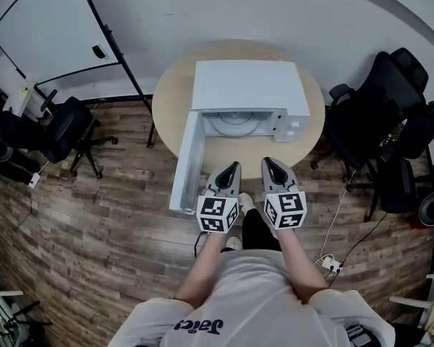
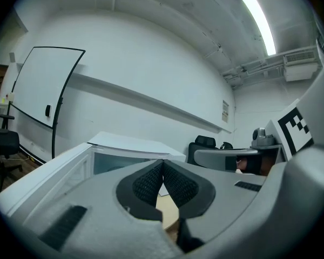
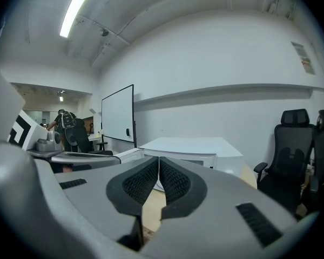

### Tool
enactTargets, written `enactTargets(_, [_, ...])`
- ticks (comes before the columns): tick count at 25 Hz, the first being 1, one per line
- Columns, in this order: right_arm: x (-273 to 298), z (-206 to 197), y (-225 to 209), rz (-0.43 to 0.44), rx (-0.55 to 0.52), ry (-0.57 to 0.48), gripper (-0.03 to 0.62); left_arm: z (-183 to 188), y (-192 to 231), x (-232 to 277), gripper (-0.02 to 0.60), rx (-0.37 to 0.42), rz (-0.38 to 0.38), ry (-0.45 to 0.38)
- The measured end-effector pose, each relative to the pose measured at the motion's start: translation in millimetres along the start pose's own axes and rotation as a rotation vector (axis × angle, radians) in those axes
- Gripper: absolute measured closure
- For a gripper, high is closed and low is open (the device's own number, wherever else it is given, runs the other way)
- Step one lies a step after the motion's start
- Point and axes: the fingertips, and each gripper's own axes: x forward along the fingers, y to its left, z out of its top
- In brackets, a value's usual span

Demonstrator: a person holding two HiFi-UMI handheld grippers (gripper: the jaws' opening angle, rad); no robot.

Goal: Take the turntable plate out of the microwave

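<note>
A white microwave (image 1: 249, 85) stands on a round wooden table (image 1: 231, 154), its door (image 1: 186, 163) swung open to the left. Inside the cavity lies the pale glass turntable plate (image 1: 233, 123). My left gripper (image 1: 233, 167) and right gripper (image 1: 268, 163) hover side by side over the table's near edge, both shut and empty, pointing at the microwave. The left gripper view shows the left gripper (image 2: 163, 163) with its tips together before the open door (image 2: 48, 179) and the microwave (image 2: 130, 143). The right gripper view has the right gripper (image 3: 159, 160) shut before the microwave (image 3: 190, 146).
Black office chairs stand right of the table (image 1: 390, 121) and at the left (image 1: 65, 132). A whiteboard (image 1: 54, 27) leans behind at the left. Cables and a power strip (image 1: 331, 264) lie on the wooden floor. The open door juts past the table's front edge.
</note>
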Motion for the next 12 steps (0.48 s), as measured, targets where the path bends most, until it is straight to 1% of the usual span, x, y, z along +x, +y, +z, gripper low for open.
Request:
enactTargets(5, [34.1, -3.9, -15.6, 0.024, 0.026, 0.016, 0.574, -8.7, 21.6, 32.5, 0.566, -0.003, 0.040, 0.014])
enactTargets(8, [53.2, -2.0, -23.3, 0.040, 0.057, 0.026, 0.574, -13.3, 35.6, 51.0, 0.566, -0.042, 0.060, 0.033])
enactTargets(12, [74.0, -7.9, -37.3, 0.047, 0.056, 0.055, 0.574, -29.0, 52.3, 75.6, 0.566, -0.060, 0.091, 0.078])
